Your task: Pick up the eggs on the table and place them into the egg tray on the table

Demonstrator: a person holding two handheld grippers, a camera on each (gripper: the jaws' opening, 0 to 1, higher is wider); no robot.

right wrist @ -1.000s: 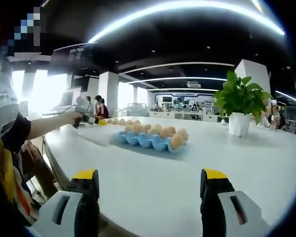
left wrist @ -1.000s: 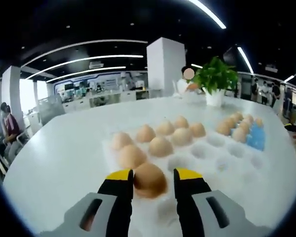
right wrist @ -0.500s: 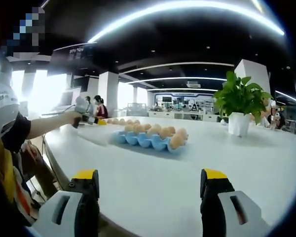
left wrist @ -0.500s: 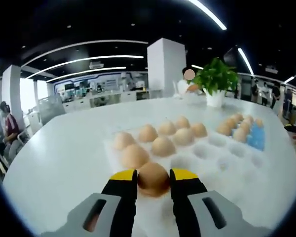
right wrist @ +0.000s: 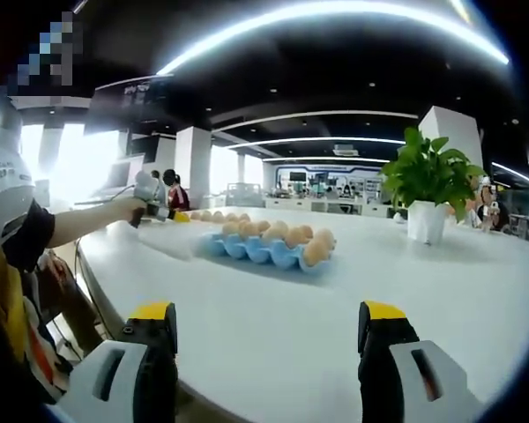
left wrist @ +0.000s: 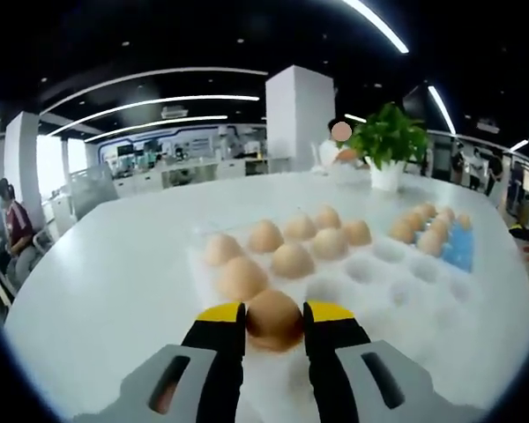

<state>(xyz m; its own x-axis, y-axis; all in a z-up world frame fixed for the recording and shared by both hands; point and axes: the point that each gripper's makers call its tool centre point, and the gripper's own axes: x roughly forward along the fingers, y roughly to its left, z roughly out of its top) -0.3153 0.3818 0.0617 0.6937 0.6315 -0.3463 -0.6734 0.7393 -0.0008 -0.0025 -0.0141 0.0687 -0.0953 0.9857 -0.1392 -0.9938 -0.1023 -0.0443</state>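
Note:
My left gripper (left wrist: 274,319) is shut on a brown egg (left wrist: 274,321), held just over the near end of the white egg tray (left wrist: 397,291). Several more brown eggs (left wrist: 289,259) sit in that tray's far-left cups. A blue egg tray (left wrist: 458,245) with several eggs lies at the far right. In the right gripper view my right gripper (right wrist: 269,339) stands open above the bare table, well short of the blue tray (right wrist: 263,251) of eggs. The left gripper (right wrist: 150,204) appears far left there, in a person's hand.
A potted green plant (left wrist: 387,141) in a white pot stands at the table's far side, also seen as the plant (right wrist: 427,189) on the right. The white table's edge (right wrist: 132,291) runs close on the left. People sit in the background.
The left jaws closed onto the egg between one second and half a second ago, and have held it since. The right gripper has stayed still.

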